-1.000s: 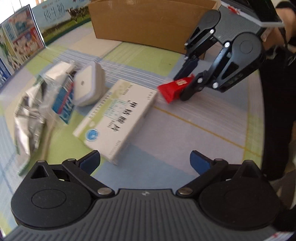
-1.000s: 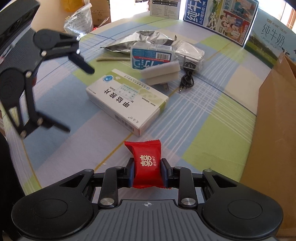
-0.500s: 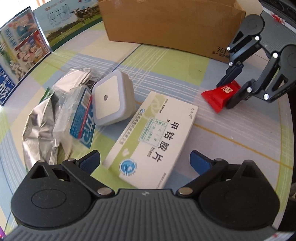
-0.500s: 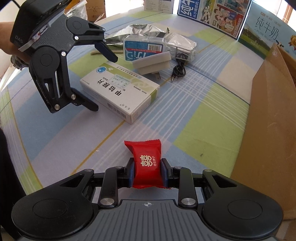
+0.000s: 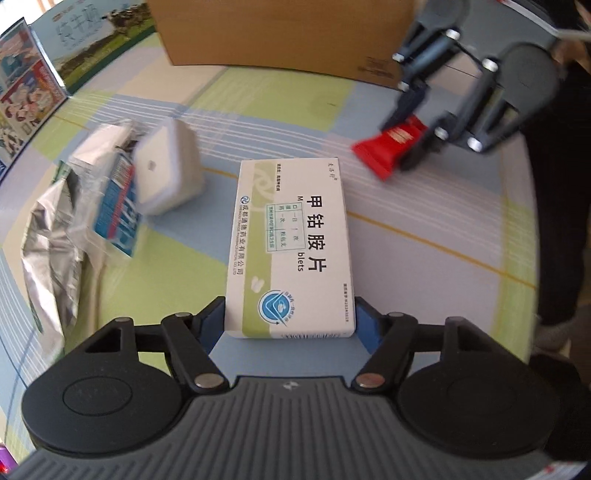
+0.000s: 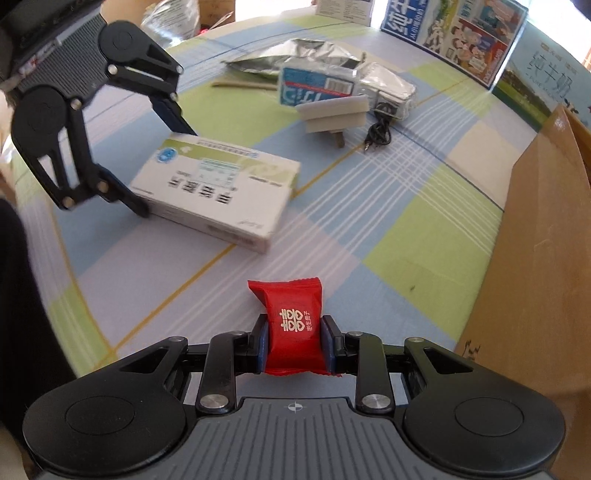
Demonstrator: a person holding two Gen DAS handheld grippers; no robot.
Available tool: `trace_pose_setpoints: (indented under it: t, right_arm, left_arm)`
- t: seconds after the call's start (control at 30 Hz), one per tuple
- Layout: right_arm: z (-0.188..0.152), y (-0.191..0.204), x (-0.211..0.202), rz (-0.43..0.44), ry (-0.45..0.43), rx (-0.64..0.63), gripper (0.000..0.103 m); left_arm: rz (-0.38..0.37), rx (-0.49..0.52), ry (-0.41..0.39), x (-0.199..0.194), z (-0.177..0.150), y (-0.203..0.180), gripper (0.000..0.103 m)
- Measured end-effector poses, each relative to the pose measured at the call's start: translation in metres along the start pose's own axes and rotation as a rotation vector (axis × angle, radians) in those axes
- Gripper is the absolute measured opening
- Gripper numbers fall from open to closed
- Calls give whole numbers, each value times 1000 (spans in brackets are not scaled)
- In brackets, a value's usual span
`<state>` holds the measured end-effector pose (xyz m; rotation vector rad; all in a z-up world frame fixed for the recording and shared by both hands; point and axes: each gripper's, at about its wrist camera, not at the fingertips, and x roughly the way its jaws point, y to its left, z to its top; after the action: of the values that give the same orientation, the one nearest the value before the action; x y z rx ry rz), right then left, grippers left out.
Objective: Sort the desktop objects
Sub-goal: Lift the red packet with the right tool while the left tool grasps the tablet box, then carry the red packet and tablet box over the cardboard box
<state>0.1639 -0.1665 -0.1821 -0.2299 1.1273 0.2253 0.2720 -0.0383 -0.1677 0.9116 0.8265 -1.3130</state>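
A white and green medicine box (image 5: pixel 291 243) lies on the checked tablecloth. My left gripper (image 5: pixel 290 321) has its blue pads against both long sides of the box's near end. In the right wrist view the left gripper (image 6: pixel 162 170) straddles the box (image 6: pixel 218 192) in the same way. My right gripper (image 6: pixel 293 341) is shut on a red candy packet (image 6: pixel 291 325) and holds it above the cloth. The left wrist view shows the right gripper (image 5: pixel 410 147) holding the candy (image 5: pixel 388 147) in front of the cardboard box (image 5: pixel 295 33).
A white plug adapter (image 5: pixel 166 173), a blue tissue pack (image 5: pixel 120 210) and silver foil bags (image 5: pixel 51 240) lie left of the medicine box. A black cable (image 6: pixel 376 134) lies by the adapter (image 6: pixel 336 114). The cardboard box wall (image 6: pixel 535 258) stands at the right. Milk cartons (image 6: pixel 454 33) line the far edge.
My left gripper has moved onto the medicine box and closed its jaws against the box's sides. My right gripper still holds the red candy and has shifted slightly.
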Motion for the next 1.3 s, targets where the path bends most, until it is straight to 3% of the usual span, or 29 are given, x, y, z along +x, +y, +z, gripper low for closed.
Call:
trace_pose_setpoints:
  t: [0.23,0.57,0.83,1.3]
  right_arm:
    - [-16,6,-5,2,8,-14,26]
    - [-21,9,-10,-1,6,-30,26]
    - [-27,15,-11,-19,14,-95,26]
    - [-33,22,-47,-94,-52,-126,26]
  left_arm:
    - [1,-29,-4,-15,-10,-21,69]
    - [10,-19,29,5,21,-21,73]
    - [7,-27,82,14,30,-25,67]
    - [103,-2,63,-20,34,-52,67]
